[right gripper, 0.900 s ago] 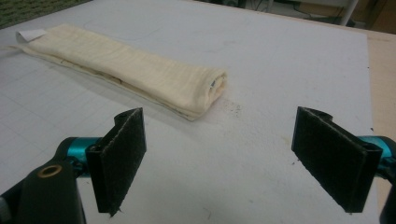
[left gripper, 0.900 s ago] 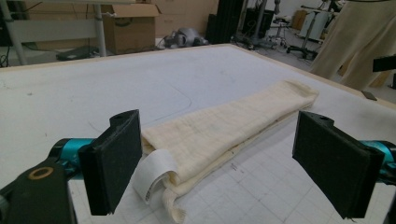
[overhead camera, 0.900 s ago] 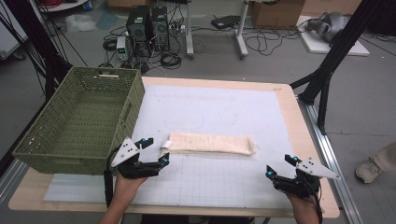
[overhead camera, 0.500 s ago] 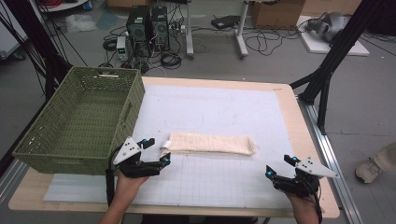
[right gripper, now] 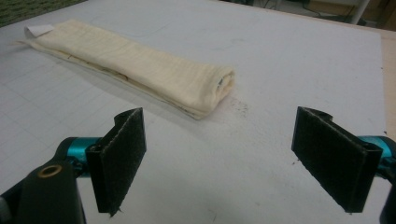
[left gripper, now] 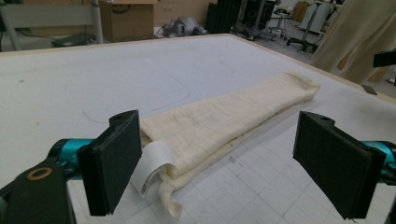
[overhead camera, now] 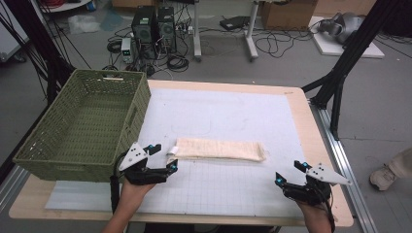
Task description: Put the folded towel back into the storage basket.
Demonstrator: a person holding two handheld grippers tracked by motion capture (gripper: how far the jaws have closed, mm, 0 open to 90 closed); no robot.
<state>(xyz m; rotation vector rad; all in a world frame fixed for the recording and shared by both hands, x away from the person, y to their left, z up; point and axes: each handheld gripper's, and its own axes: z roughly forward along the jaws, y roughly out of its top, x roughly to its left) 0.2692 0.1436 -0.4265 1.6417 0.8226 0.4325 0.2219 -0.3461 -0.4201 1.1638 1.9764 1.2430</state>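
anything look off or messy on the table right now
Little stands out. The folded cloth lies flat on the mat, but a white tag curls out from its end near the open left tongs. The basket hangs partly past the table's left edge.

Cream folded cloth (overhead camera: pixel 218 149) lies flat mid-table, lengthwise.

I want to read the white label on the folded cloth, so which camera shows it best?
The left gripper view: the white label curls close between the open jaws. The right gripper view shows it far off, the high view as a speck.
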